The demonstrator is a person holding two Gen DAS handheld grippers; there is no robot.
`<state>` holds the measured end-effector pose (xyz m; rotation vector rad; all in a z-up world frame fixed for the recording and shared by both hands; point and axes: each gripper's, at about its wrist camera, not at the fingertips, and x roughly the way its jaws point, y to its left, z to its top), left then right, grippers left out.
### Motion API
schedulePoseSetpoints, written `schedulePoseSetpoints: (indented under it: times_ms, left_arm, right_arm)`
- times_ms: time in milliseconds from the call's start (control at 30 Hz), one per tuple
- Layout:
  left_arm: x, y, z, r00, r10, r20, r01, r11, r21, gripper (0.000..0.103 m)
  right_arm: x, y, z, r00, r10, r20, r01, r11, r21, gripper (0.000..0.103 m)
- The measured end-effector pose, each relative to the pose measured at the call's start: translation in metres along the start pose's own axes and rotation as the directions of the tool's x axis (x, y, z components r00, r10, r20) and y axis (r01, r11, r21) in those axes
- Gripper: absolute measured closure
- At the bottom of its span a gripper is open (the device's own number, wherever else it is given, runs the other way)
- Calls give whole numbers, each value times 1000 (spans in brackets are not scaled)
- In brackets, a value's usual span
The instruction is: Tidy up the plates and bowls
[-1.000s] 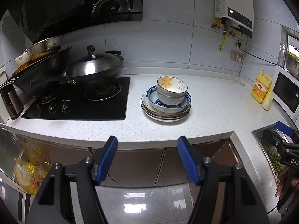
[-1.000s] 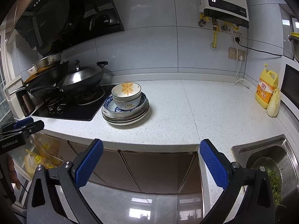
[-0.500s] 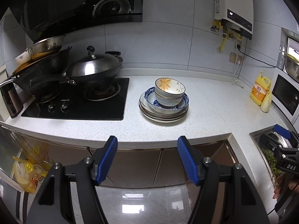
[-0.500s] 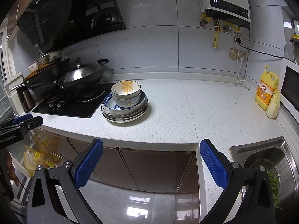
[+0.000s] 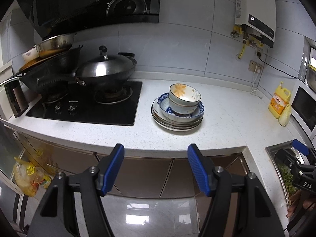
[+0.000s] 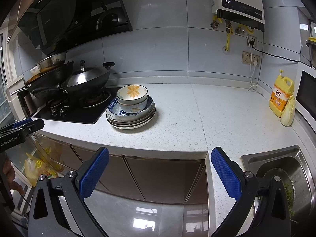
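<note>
A stack of plates (image 5: 177, 123) (image 6: 131, 122) sits on the white counter (image 5: 217, 130), right of the stove. A blue-patterned bowl (image 5: 198, 109) (image 6: 116, 108) lies on the plates. Two smaller bowls nest in it, the top one with an orange flower (image 5: 184, 93) (image 6: 132, 92). My left gripper (image 5: 156, 152) is open and empty, held in front of the counter's edge, below the stack. My right gripper (image 6: 160, 156) is open wider and empty, also off the counter, right of the stack.
A black stove (image 5: 88, 106) with a lidded wok (image 5: 106, 71) and stacked pans (image 5: 51, 67) stands at the left. A yellow detergent jug (image 6: 280, 96) and a cabbage (image 6: 288, 111) stand at the far right. A steel sink (image 6: 282, 177) holds greens.
Both grippers have drawn back slightly from the counter and the view has tilted a little. Their jaws stay open. The dishes have not moved.
</note>
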<state>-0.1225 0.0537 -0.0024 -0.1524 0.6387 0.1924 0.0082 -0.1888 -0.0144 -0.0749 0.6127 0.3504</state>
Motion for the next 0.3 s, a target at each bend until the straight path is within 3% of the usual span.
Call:
schedulePoseSetpoints:
  times_ms: [300]
  left_arm:
    - [-2,-1,-1,1000,5,21,-6,1000,14,38]
  right_arm:
    - [2,0,0,1000,0,-1,0,1000,-1,1]
